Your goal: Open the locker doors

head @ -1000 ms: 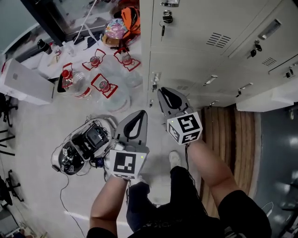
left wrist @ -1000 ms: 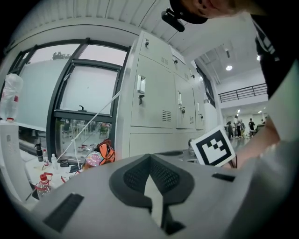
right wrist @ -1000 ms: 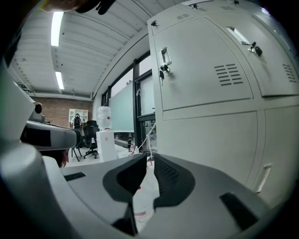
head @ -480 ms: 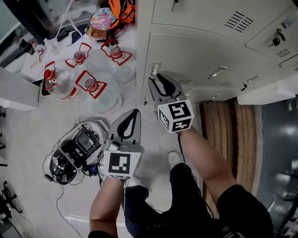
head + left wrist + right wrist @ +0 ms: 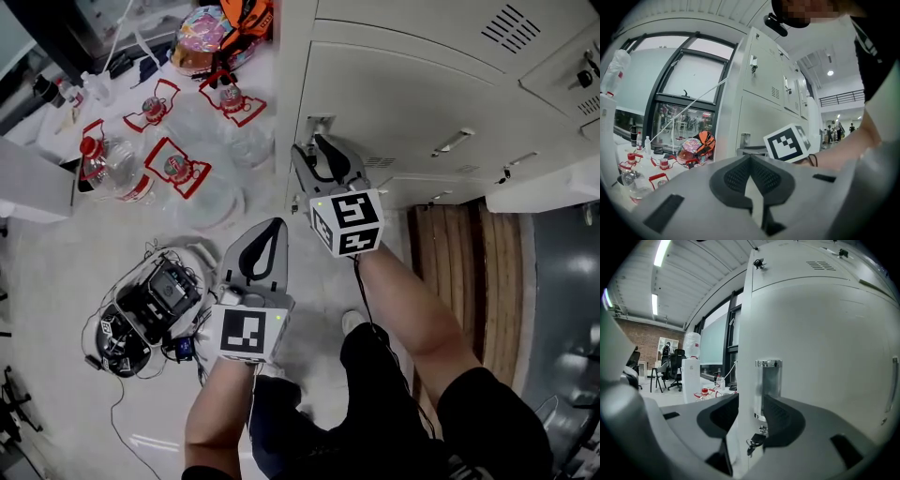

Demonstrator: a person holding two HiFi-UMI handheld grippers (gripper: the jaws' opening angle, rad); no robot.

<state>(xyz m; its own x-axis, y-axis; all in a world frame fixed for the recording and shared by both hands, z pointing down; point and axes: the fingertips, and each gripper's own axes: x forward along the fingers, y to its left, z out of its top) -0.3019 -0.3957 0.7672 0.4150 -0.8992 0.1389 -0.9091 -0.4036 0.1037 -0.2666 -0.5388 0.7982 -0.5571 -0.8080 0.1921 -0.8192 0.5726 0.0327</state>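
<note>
The grey lockers (image 5: 403, 94) fill the upper right of the head view. A chrome handle (image 5: 317, 125) sits at the left edge of the lower door. My right gripper (image 5: 314, 150) has its tips at that handle. In the right gripper view the jaws have just been opening and now stand open (image 5: 752, 417) astride the door's edge. The handle (image 5: 768, 380) rises just behind them and a bunch of keys (image 5: 754, 442) hangs below; the pads do not press on anything. My left gripper (image 5: 272, 230) hangs lower left over the floor, shut (image 5: 750, 161) and empty.
Several large water bottles with red handles (image 5: 173, 164) stand on the floor left of the lockers, with a colourful helmet (image 5: 202, 37) behind them. A bundle of gear and cables (image 5: 150, 305) lies at lower left. The person's legs (image 5: 375, 375) are below the grippers.
The right gripper has come up to the chrome handle on the lower locker door and its jaws have spread apart. The left gripper stays shut and has shifted little in the view.
</note>
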